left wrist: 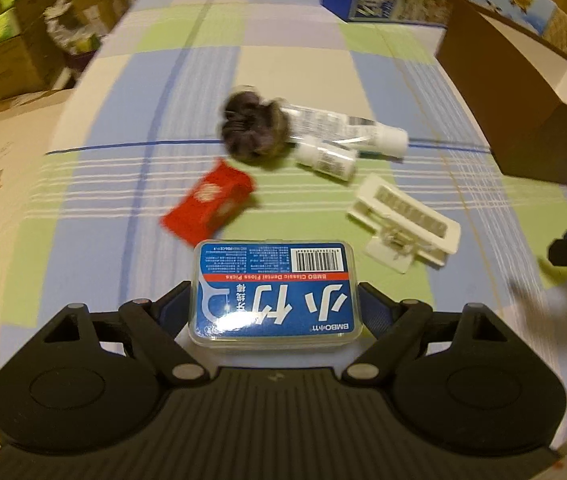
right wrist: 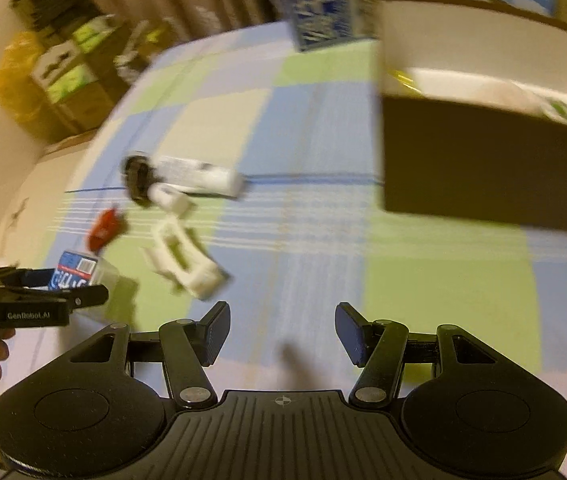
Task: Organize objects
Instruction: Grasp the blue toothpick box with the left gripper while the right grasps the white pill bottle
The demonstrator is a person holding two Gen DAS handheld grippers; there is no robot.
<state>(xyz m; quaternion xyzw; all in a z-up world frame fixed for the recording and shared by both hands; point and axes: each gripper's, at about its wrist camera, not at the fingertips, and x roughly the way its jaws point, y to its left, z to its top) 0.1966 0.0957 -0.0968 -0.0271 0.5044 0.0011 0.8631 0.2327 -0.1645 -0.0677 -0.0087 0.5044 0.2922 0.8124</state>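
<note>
The left claw [left wrist: 274, 304] is clamping the blue floss pick box [left wrist: 273, 292] just above the checked table [left wrist: 307, 80]. Beyond it are lying a red packet [left wrist: 208, 204], white hair clip [left wrist: 403, 222] and dark scrunchie [left wrist: 253, 126]. The right claw [right wrist: 282, 334] is gaping apart, gripping nothing, near the brown box [right wrist: 483, 168].
</note>
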